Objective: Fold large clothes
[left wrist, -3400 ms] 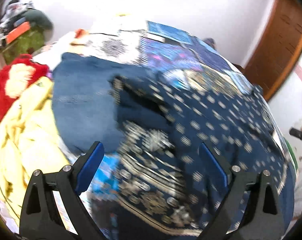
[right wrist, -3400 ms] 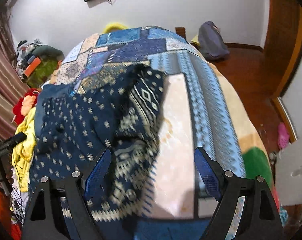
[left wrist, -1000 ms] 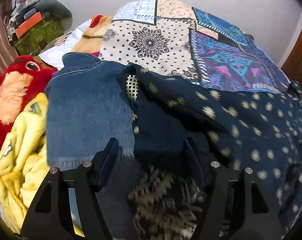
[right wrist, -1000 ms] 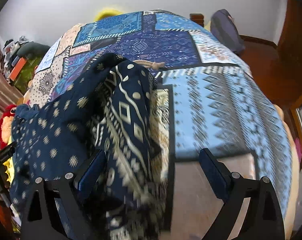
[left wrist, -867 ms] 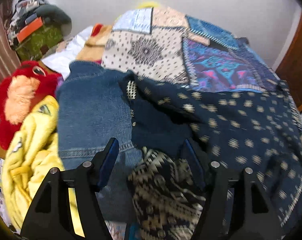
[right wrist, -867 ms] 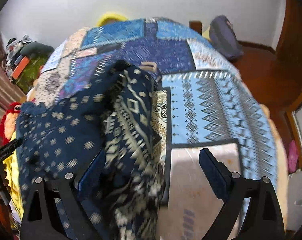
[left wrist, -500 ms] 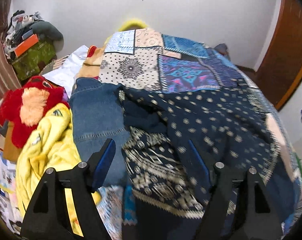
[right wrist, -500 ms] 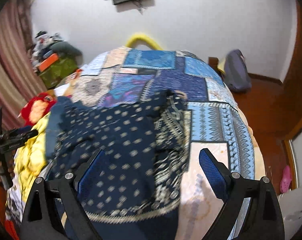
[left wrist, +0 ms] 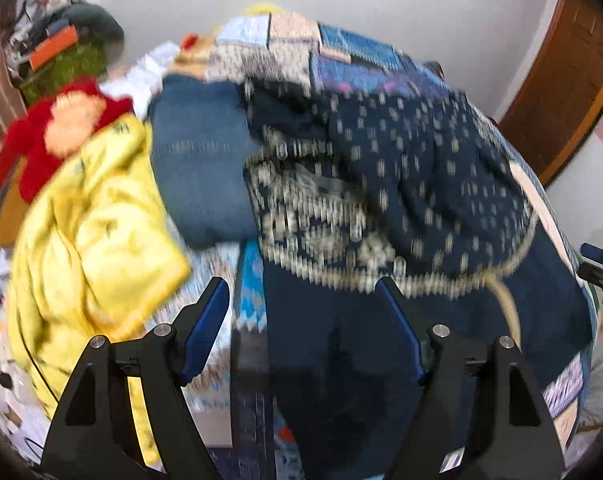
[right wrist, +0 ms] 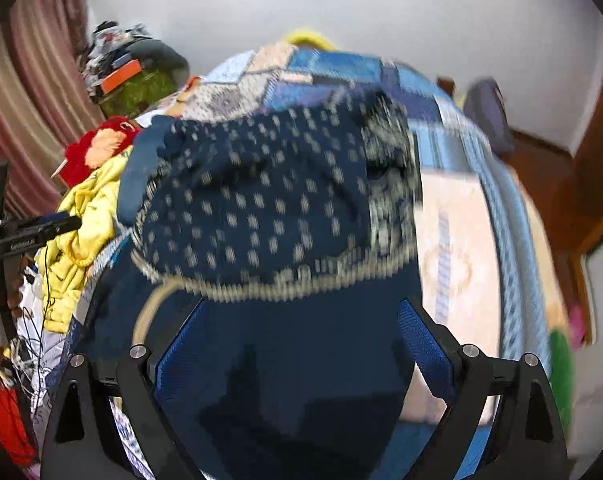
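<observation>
A large navy garment with cream dots and a patterned cream border [left wrist: 401, 184] lies spread on the bed, its top half folded down over a plain navy lower part [left wrist: 341, 340]. It also fills the right wrist view [right wrist: 261, 208]. My left gripper [left wrist: 301, 320] is open and empty above the garment's lower left part. My right gripper [right wrist: 301, 340] is open and empty above the plain navy lower part [right wrist: 285, 380]. Both views are blurred by motion.
Blue jeans [left wrist: 197, 160], a yellow garment [left wrist: 89, 224] and a red plush toy [left wrist: 57, 128] lie at the bed's left. The patchwork bedspread [right wrist: 453, 248] shows bare at the right. A wooden door [left wrist: 561, 92] stands far right. Clutter [right wrist: 133, 76] sits by the curtain.
Both grippers released the garment and pulled back from it. The folded top half now lies flat on the bed. The jaws stand wider than a second ago.
</observation>
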A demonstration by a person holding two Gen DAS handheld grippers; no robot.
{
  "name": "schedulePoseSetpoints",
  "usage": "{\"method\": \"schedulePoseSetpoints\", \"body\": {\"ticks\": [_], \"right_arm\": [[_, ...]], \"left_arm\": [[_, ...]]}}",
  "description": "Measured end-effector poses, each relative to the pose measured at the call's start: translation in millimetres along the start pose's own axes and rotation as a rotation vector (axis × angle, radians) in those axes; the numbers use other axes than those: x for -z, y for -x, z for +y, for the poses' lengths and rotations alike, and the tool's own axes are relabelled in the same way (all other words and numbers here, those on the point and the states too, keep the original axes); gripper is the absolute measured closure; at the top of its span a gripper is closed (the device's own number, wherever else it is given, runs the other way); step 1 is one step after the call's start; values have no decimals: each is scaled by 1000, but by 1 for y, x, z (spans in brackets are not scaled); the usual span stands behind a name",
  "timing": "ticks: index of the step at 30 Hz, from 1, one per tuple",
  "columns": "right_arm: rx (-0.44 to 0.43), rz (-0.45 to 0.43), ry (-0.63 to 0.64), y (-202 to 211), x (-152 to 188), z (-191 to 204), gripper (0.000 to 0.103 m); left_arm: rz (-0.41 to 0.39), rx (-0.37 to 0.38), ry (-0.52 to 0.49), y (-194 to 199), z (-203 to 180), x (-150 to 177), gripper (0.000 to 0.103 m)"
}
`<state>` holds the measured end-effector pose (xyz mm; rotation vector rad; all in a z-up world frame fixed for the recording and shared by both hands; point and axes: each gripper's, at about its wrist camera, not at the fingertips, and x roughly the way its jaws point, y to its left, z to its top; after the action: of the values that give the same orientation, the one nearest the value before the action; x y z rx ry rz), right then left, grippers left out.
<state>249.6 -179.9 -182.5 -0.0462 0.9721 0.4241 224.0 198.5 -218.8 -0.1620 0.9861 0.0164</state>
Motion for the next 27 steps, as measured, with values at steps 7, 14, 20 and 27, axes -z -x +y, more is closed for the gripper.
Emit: {"method": "schedulePoseSetpoints", "body": {"ticks": [7, 14, 20, 27], "right_arm": [[30, 90, -164, -13, 60, -36, 10], [-6, 78, -203, -3, 75, -45, 10], [-60, 48, -170, -10, 69, -33, 27], [-179, 44, -184, -18, 49, -32, 84]], "left_arm": [[111, 63, 68, -16, 21, 62, 29], [227, 231, 205, -46, 25, 101, 28], [213, 321, 289, -53, 20, 108, 32], [178, 288, 227, -44, 1, 94, 87]]}}
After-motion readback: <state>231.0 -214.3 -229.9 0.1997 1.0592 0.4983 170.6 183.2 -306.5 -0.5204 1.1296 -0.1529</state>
